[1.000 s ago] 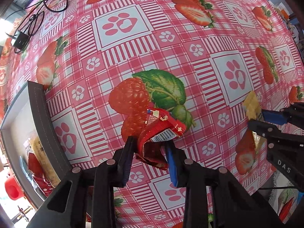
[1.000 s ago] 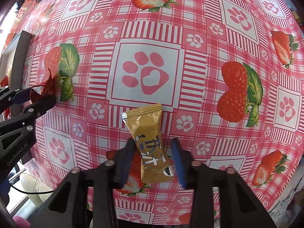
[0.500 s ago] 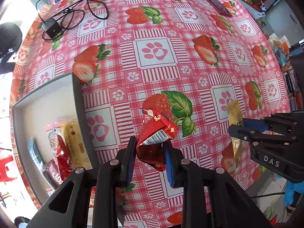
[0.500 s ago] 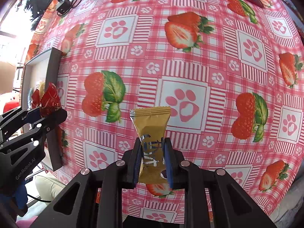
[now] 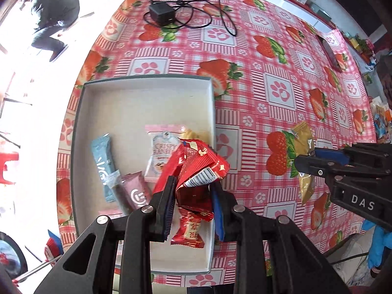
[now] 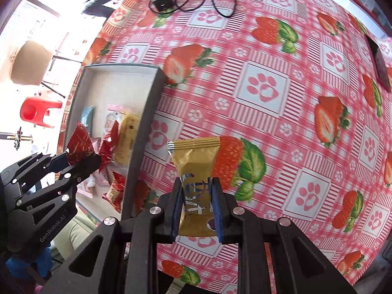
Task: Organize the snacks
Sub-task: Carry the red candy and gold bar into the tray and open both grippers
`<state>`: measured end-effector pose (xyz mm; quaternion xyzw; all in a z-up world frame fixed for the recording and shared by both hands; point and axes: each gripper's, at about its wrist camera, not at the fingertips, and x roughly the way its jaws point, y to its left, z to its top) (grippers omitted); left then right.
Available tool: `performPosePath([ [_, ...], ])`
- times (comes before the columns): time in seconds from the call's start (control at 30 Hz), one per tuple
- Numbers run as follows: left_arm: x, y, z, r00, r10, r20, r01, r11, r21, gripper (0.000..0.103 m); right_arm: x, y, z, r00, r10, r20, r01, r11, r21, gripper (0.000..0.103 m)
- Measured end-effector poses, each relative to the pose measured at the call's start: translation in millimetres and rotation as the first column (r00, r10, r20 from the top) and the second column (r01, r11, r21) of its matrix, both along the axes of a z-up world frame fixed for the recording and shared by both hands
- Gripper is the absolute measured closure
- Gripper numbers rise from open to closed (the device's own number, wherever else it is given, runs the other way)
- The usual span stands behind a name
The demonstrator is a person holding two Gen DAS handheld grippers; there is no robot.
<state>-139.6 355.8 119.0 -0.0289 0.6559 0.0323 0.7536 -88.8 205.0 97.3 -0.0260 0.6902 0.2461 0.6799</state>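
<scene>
My left gripper (image 5: 193, 183) is shut on a crumpled red snack packet (image 5: 196, 169) and holds it above the grey tray (image 5: 147, 78), over the tray's right side. The tray holds several packets: a blue one (image 5: 103, 161), a pink-white one (image 5: 163, 147), a maroon one (image 5: 136, 193), a red one (image 5: 189, 230). My right gripper (image 6: 197, 183) is shut on a gold snack packet (image 6: 196, 161), lifted above the tablecloth to the right of the tray (image 6: 152, 112). It shows in the left wrist view too (image 5: 303, 147).
The strawberry-and-paw tablecloth (image 5: 279, 90) covers the table. A black charger with cable (image 5: 163, 14) lies at the far side. A dark flat object (image 5: 330, 54) lies far right. A red stool (image 6: 36, 111) stands beyond the table's left edge.
Both grippers rose and moved left with their packets. The left one now holds the red packet over the tray; the right one has come nearer the tray.
</scene>
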Motion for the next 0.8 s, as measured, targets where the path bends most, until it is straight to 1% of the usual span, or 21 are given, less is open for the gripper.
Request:
performPosePath([
  [0.13, -11, 29, -2, 0.998, 0.063, -0.010, -0.063, 0.998, 0.013, 0.073, 1, 43, 6, 0.998, 0.067, 0.010, -0.067, 0.998, 0.014, 0.080],
  [0.27, -21, 52, -7, 0.993, 0.112, -0.025, -0.111, 0.994, 0.023, 0.073, 0, 76, 8, 0.994, 0.113, 0.010, -0.113, 0.993, 0.027, 0.080],
  [0.43, -29, 71, -17, 0.987, 0.152, -0.051, -0.151, 0.988, 0.025, 0.073, -3, 107, 6, 0.988, 0.155, 0.006, -0.156, 0.988, 0.023, 0.080],
  [0.63, -32, 82, -32, 0.981, 0.173, -0.085, -0.171, 0.985, 0.021, 0.072, 0, 130, -2, 0.987, 0.163, -0.018, -0.162, 0.987, 0.022, 0.079],
  [0.7, -33, 82, -33, 0.982, 0.172, -0.075, -0.170, 0.985, 0.026, 0.066, 2, 136, -5, 0.986, 0.167, -0.027, -0.166, 0.986, 0.019, 0.079],
  [0.73, -33, 83, -32, 0.982, 0.174, -0.067, -0.172, 0.985, 0.035, 0.051, 2, 139, -6, 0.985, 0.171, -0.029, -0.170, 0.985, 0.016, 0.079],
  [0.77, -33, 83, -31, 0.982, 0.179, -0.059, -0.176, 0.983, 0.045, 0.032, 3, 141, -7, 0.984, 0.175, -0.030, -0.174, 0.985, 0.012, 0.079],
  [0.8, -34, 84, -29, 0.982, 0.184, -0.048, -0.182, 0.982, 0.055, 0.027, 3, 144, -7, 0.983, 0.178, -0.031, -0.178, 0.984, 0.009, 0.079],
])
